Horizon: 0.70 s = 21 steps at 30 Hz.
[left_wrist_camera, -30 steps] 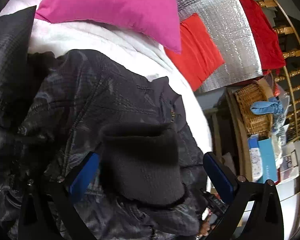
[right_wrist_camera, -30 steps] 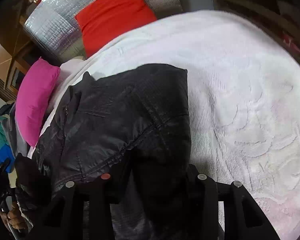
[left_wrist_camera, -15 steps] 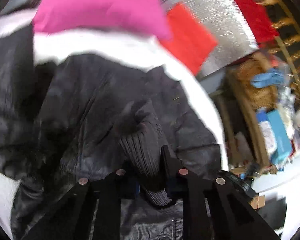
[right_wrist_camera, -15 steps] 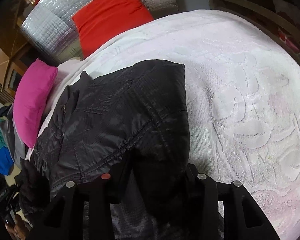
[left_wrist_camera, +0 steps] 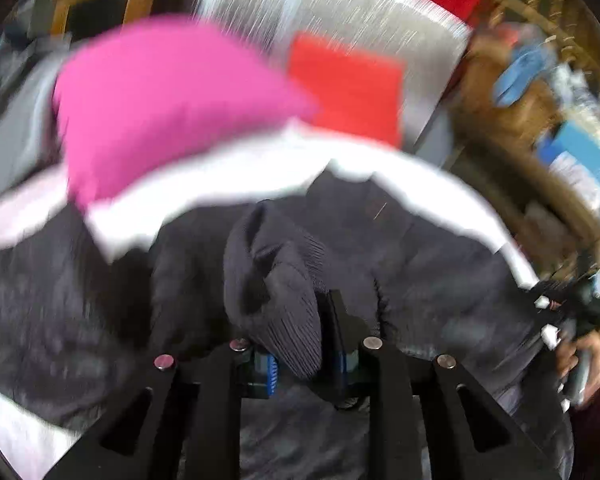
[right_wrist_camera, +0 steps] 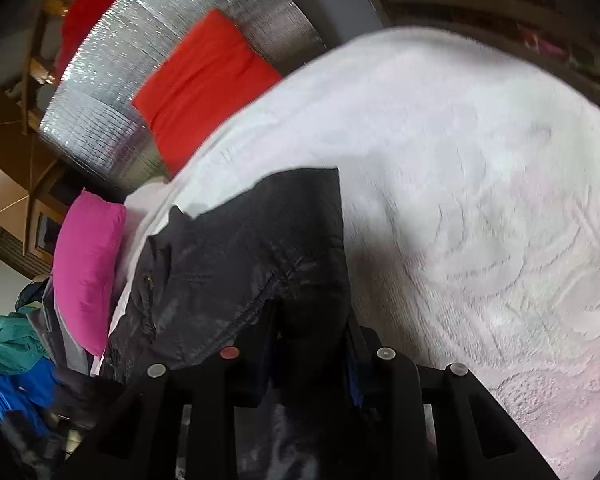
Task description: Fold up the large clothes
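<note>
A black quilted jacket [left_wrist_camera: 440, 264] lies on a white bedspread [right_wrist_camera: 480, 220]; it also shows in the right wrist view [right_wrist_camera: 240, 248]. My left gripper [left_wrist_camera: 300, 344] is shut on the jacket's ribbed knit cuff [left_wrist_camera: 284, 292], which bunches up between the jaws. My right gripper [right_wrist_camera: 308, 344] is shut on a fold of the jacket's edge, near the bedspread. The fingertips of both grippers are hidden by fabric. The left wrist view is motion-blurred.
A pink pillow [left_wrist_camera: 160, 104] and a red cushion [left_wrist_camera: 348, 88] lie at the head of the bed against a silver foil panel [right_wrist_camera: 140, 52]. A heap of blue and teal clothes [right_wrist_camera: 16, 372] sits off the bed's side. Wicker baskets and boxes [left_wrist_camera: 540, 112] stand beside the bed.
My left gripper closed on the knit cuff and has lifted and swung with it, pulling the sleeve. My right gripper stayed shut on the jacket and drew it back slightly.
</note>
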### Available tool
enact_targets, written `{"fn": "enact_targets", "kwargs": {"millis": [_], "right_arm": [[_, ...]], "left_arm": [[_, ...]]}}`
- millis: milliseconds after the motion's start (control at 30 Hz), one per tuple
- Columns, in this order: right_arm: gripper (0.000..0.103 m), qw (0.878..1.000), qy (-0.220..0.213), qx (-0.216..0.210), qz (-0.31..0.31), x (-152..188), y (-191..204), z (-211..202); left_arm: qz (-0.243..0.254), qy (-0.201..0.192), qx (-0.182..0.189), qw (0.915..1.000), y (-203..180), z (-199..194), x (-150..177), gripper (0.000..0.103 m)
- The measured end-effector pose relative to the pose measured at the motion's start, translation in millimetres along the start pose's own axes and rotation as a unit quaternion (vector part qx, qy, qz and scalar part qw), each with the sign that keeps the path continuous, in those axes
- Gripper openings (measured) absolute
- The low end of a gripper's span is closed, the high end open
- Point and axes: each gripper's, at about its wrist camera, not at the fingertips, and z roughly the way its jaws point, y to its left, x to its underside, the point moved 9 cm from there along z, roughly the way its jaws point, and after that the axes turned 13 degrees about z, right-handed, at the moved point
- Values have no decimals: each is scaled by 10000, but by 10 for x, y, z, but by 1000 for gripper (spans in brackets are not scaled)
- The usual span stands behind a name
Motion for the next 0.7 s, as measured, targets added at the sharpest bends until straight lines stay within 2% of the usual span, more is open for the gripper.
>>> {"fn": "enact_targets", "kwargs": {"millis": [33,100,133,167,200,233,267,333,400,467,533,567,600,633,667,700], "right_arm": [[32,10000,65,-40,39,7,0,7],[32,9999,122,-78,70,5,13,-20],[33,9998,166,-93,88,5,15,-28],[38,9996,222,-123,119,17,2,-28],[48,9994,261,-156,157,19,-5,-30],[53,9992,295,-177,212,22,-23,-29],[59,9990,328,-186,259,36,-32,-15],[60,9984,441,-216,276,74,-28,35],[60,9987,462,-167,141,107,5,77],[60,9989,461,-88,-66,151,54,112],[44,9989,332,102,-329,177,80,125],[37,9986,285,160,-419,178,94,124],[31,9984,193,182,-508,170,122,108],[27,9982,105,185,-564,157,143,78],[22,9977,-30,205,-640,142,173,31],[20,9969,-176,209,-736,128,210,-24]], "left_arm": [[-163,76,66,9998,70,8,56,25],[-524,104,192,9984,204,-60,109,39],[-649,55,224,9976,273,-134,127,55],[-781,-28,259,9966,306,-188,120,74],[-1001,-126,300,9945,357,-255,133,80],[-1214,-175,380,9917,411,-286,132,82],[-1469,-185,565,9874,431,-317,172,82],[-2035,-53,1125,9726,462,-271,225,82],[-2313,214,1321,9636,410,-152,320,82],[-2230,286,1178,9673,387,-103,343,82],[-1962,197,1054,9747,296,-87,291,81],[-1810,129,1001,9783,235,-78,261,76],[-1689,56,951,9810,193,-89,246,66],[-1554,9,826,9844,180,-110,233,43],[-1316,-66,661,9891,137,-121,187,30],[-1167,-148,578,9914,112,-97,119,30]]}}
